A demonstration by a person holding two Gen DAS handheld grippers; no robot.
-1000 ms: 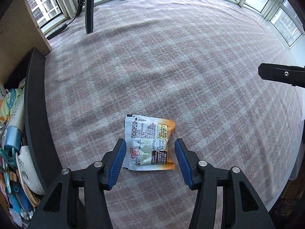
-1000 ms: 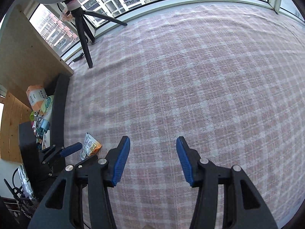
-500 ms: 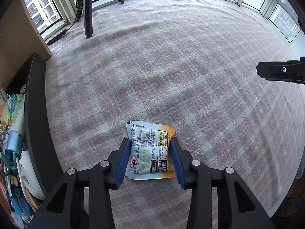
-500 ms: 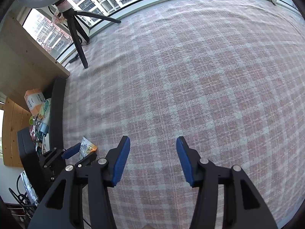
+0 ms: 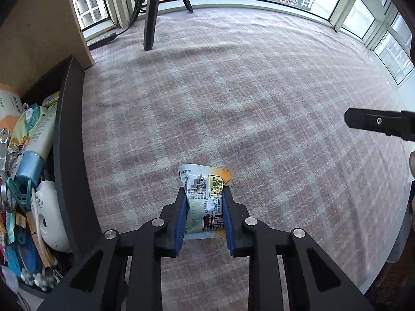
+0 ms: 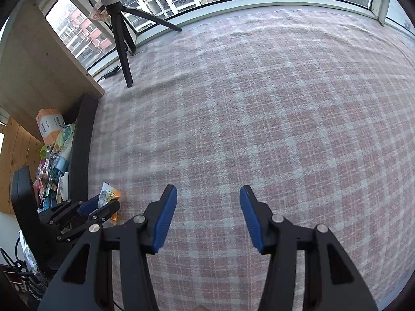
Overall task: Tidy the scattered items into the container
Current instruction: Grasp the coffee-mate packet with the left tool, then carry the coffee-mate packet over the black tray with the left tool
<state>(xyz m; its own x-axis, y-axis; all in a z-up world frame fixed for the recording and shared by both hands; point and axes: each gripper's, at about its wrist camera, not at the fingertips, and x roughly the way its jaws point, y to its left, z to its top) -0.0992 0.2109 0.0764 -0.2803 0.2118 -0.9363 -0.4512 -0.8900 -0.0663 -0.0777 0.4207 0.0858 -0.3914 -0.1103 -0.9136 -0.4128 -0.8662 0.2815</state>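
Note:
My left gripper point(image 5: 203, 197) is shut on a small white and orange snack packet point(image 5: 205, 194), squeezed and buckled between the blue pads and lifted off the plaid cloth. The packet also shows in the right wrist view point(image 6: 107, 197), held in the left gripper point(image 6: 99, 203). The black container point(image 5: 70, 140) stands at the left, filled with several small items; it also shows in the right wrist view point(image 6: 80, 153). My right gripper point(image 6: 208, 202) is open and empty above bare cloth; part of it shows at the right edge of the left wrist view point(image 5: 378, 124).
A black tripod point(image 5: 153, 13) stands at the back on the cloth, also in the right wrist view point(image 6: 124, 49). A wooden panel point(image 5: 39, 33) rises behind the container. Windows ring the far edge. A power strip point(image 5: 101, 40) lies by the window.
My left gripper closed from open onto the snack packet and lifted it, crumpling it between the pads. The right gripper stayed open and shifted slightly.

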